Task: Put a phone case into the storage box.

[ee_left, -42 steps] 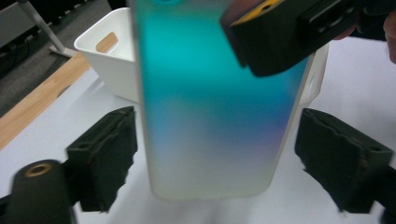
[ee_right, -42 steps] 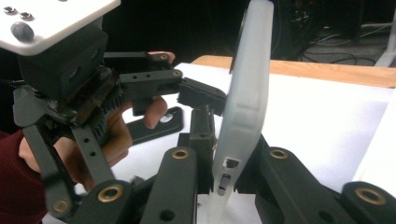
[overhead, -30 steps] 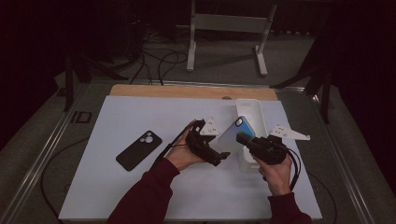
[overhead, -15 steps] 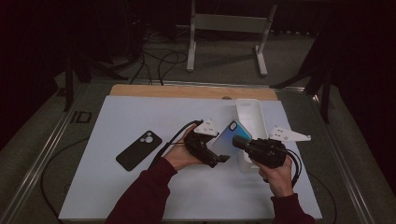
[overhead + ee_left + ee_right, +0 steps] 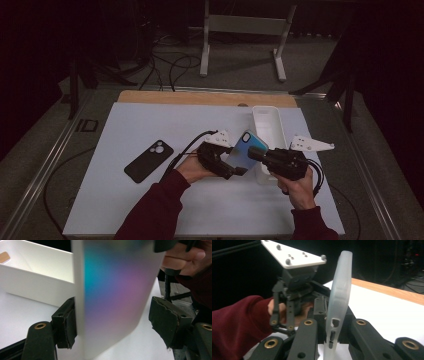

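Since a second ago, the left tongs (image 5: 235,167) have been closing around the iridescent phone case (image 5: 245,152), one pad touching, the other apart. Right tongs (image 5: 256,154) stay clamped on its edge, holding it upright above the tabletop (image 5: 150,120) beside the white tray (image 5: 267,120) for a handover.

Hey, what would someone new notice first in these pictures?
The iridescent blue-purple phone case, held up at the table's middle, clamped in the right hand-held gripper. The left hand-held gripper, its jaws just closing, straddles its lower edge. A black phone lies flat to their left.
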`<action>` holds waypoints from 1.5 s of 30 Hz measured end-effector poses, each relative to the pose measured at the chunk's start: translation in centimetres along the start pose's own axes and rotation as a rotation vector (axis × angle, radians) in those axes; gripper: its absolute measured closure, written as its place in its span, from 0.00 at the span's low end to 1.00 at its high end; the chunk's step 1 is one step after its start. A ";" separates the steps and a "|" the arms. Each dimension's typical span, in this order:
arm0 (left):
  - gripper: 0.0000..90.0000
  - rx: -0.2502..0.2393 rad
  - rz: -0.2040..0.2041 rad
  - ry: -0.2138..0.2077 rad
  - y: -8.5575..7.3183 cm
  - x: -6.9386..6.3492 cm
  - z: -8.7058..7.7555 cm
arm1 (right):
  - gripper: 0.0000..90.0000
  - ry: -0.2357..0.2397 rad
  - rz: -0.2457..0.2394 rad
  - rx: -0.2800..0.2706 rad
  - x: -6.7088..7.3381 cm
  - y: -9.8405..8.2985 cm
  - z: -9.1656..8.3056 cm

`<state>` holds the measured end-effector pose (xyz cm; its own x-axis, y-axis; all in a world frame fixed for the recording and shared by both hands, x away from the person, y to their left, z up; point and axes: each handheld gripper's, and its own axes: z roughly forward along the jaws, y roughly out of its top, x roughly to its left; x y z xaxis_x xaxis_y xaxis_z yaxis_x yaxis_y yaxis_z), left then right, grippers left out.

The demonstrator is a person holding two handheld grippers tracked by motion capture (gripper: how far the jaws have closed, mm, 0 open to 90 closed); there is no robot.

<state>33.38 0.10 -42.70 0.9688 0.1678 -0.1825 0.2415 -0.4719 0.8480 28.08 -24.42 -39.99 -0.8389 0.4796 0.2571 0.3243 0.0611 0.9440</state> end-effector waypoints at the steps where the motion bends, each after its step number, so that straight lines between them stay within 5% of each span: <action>1: 0.30 -0.002 -0.002 -0.008 0.0 0.0 0.0 | 0.91 0.006 -0.001 -0.003 0.0 0.0 0.0; 5: 0.37 0.008 0.014 0.000 0.0 -0.3 0.1 | 0.91 0.005 -0.008 -0.002 0.0 0.0 0.0; 9: 0.54 0.001 0.048 0.026 -0.1 -0.5 -0.3 | 0.90 -0.022 -0.020 -0.002 -0.3 -0.1 -0.4; 14: 0.64 -0.007 0.053 0.001 -0.1 -0.4 -0.5 | 0.89 -0.008 -0.012 -0.005 -0.7 -0.2 -0.9; 23: 0.89 -0.001 0.078 -0.024 -0.1 -0.7 -0.2 | 0.58 -0.064 -0.015 0.023 -1.0 -0.3 -0.9; 29: 0.90 0.022 0.102 0.027 -0.1 -0.9 0.0 | 0.40 -0.095 0.010 0.078 -1.0 -0.4 -0.4; 45: 0.90 0.025 0.067 0.141 0.0 -0.5 -0.3 | 0.13 -0.227 0.027 0.037 -0.6 0.2 -1.2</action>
<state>32.85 0.27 -42.49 0.9656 0.2546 -0.0531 0.1800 -0.5067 0.8431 28.14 -25.81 -39.71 -0.7111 0.6662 0.2248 0.3647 0.0761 0.9280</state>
